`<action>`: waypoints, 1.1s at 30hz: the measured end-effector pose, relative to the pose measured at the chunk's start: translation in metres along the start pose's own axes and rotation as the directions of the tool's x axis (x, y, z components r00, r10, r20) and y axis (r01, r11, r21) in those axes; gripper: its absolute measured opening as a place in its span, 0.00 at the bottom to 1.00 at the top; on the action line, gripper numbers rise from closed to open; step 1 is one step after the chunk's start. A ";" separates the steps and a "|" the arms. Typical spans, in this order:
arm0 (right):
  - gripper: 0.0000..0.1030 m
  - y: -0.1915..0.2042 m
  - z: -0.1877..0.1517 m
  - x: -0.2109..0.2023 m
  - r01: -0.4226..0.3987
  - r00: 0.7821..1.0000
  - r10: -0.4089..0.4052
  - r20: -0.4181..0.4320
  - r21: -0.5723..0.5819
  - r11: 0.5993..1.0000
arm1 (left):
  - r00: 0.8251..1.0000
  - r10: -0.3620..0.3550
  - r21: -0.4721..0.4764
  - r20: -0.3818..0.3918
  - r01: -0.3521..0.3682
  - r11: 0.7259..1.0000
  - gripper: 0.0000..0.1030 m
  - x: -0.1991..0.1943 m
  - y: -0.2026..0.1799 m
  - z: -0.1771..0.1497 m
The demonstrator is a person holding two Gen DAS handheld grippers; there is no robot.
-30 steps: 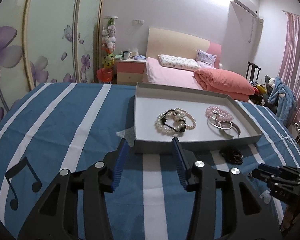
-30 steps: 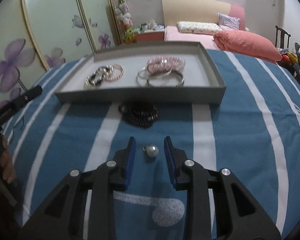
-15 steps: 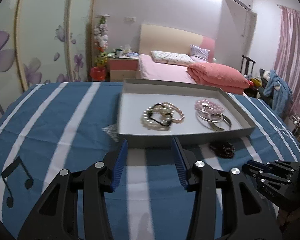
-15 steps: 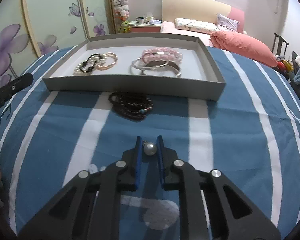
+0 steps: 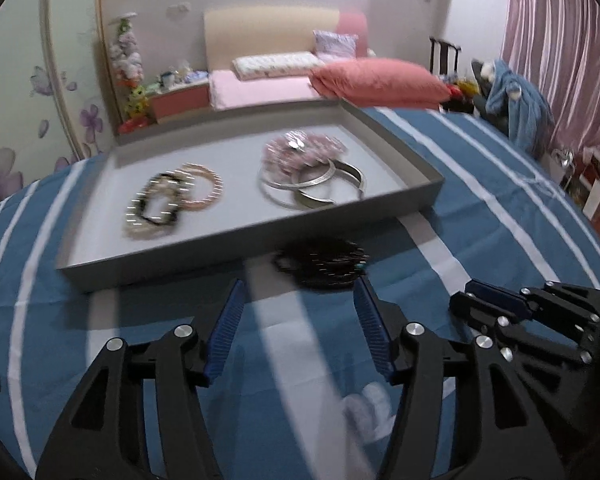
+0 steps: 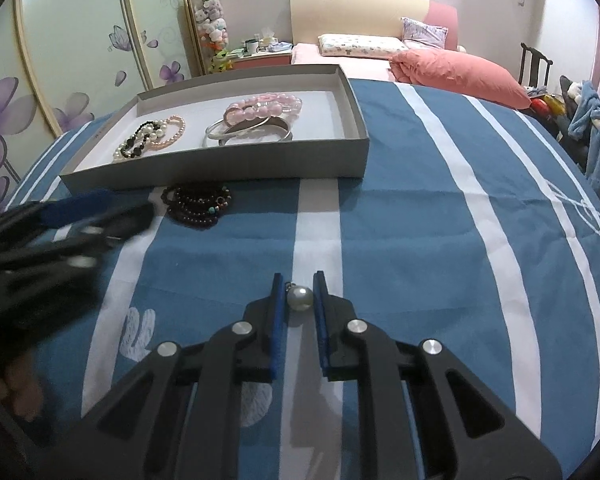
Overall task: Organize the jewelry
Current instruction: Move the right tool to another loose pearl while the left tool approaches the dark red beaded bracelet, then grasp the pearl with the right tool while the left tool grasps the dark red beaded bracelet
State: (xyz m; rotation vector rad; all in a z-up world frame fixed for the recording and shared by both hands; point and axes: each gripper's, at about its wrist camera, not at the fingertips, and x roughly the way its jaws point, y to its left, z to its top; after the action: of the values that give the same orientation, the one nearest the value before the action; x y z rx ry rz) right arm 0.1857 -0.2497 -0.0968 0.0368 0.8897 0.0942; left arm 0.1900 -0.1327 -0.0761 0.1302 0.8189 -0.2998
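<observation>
Right gripper (image 6: 296,294) pinches the pearl pendant (image 6: 299,299) well short of the grey tray (image 6: 220,166), left gripper (image 5: 298,326) spread just before the dark bead bracelet (image 5: 324,264); I judge next: carry pearl into tray.

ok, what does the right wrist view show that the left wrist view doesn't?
Only the right wrist view: the pearl pendant pinched in the right claw, seen from behind.

Only the left wrist view: the left claw wide open, empty, and the pink curtain.

Both: the grey tray with bracelets in it, and the dark bead bracelets on the striped cloth outside its near wall.
</observation>
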 end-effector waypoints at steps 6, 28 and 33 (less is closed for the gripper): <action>0.15 -0.006 -0.003 -0.003 -0.031 1.000 0.031 0.002 0.024 0.999 | 0.998 0.030 -0.030 -0.051 -0.031 0.999 0.65 0.024 -0.010 0.011; 0.15 0.018 0.004 0.003 -0.044 0.999 0.043 -0.014 -0.036 0.998 | 0.992 0.100 -0.071 -0.078 -0.106 0.992 0.14 -0.010 0.063 -0.027; 0.15 0.041 0.010 0.009 -0.059 0.998 0.058 -0.017 -0.092 0.994 | 0.988 0.133 -0.076 -0.077 -0.139 0.987 0.14 -0.029 0.090 -0.046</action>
State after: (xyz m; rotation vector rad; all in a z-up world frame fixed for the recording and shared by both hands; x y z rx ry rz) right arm 0.1969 -0.2078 -0.0947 -0.0244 0.8981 0.1905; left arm 0.1670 -0.0303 -0.0862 0.1201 0.8876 -0.1337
